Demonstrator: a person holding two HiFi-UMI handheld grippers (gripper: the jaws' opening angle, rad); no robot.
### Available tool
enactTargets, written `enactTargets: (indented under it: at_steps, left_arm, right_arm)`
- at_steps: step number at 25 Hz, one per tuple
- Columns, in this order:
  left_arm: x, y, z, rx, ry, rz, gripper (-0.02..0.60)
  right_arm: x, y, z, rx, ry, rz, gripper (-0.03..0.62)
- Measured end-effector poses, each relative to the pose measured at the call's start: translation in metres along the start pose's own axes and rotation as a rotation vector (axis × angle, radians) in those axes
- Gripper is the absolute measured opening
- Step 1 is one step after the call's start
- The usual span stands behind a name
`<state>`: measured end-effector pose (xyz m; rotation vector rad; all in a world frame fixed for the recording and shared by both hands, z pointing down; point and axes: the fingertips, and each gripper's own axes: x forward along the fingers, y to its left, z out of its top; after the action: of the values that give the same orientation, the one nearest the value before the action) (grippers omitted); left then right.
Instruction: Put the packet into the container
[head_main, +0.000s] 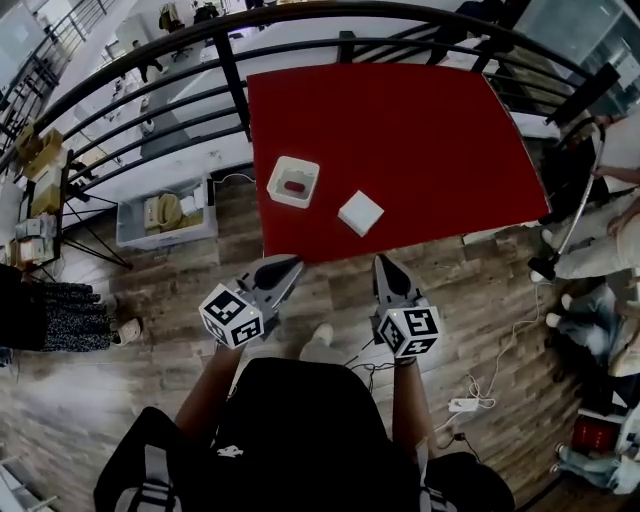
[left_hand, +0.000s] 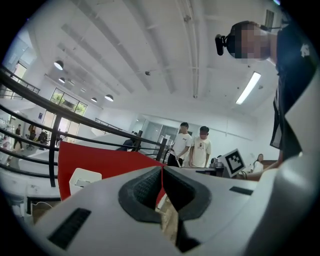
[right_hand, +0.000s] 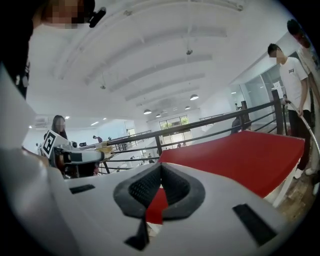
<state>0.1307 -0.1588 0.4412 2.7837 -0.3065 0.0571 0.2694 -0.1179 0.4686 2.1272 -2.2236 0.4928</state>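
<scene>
The red rectangular table (head_main: 400, 130) fills the middle of the head view. On its near-left part stands a white square open-topped container (head_main: 305, 166), and a small dark-red packet (head_main: 294, 186) lies inside it. To the right of the container, closer to the table's near edge, lies a white flat square piece (head_main: 360, 213), apart from the container.

Both tongs hang just at the table's near edge, over the wooden floor (head_main: 480, 300). The left tongs (head_main: 290, 263) are pressed together with nothing between them and point at the container's near side. The right tongs (head_main: 381, 262) are likewise closed and empty, below the white square piece. The packet is well ahead of both.

In the left gripper view the container (left_hand: 82, 179) is half hidden behind the tongs' body, and the packet cannot be seen there. The right gripper view shows only bare red tabletop (right_hand: 240, 155).

A black metal railing (head_main: 230, 80) runs close along the table's left and far sides. The tabletop beyond the container lies open.
</scene>
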Motion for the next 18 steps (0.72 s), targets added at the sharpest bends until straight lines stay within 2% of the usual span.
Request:
enactTargets:
  at_steps: [7,11,18]
  left_arm:
    - [0.02,0.033,0.005,-0.006,0.016,0.028,0.014]
    - [0.021,0.056,0.007,-0.013,0.029,0.012,0.014]
    - [0.039,0.097,0.006,-0.035,0.071,-0.048,0.014]
  right_arm:
    - [0.043,-0.016,-0.006,-0.026,0.049,0.03,0.021]
    - [0.066,-0.018,-0.014,-0.054,0.089,0.011,0.021]
    - [0.108,-0.04,-0.042,-0.126,0.264,-0.011,0.021]
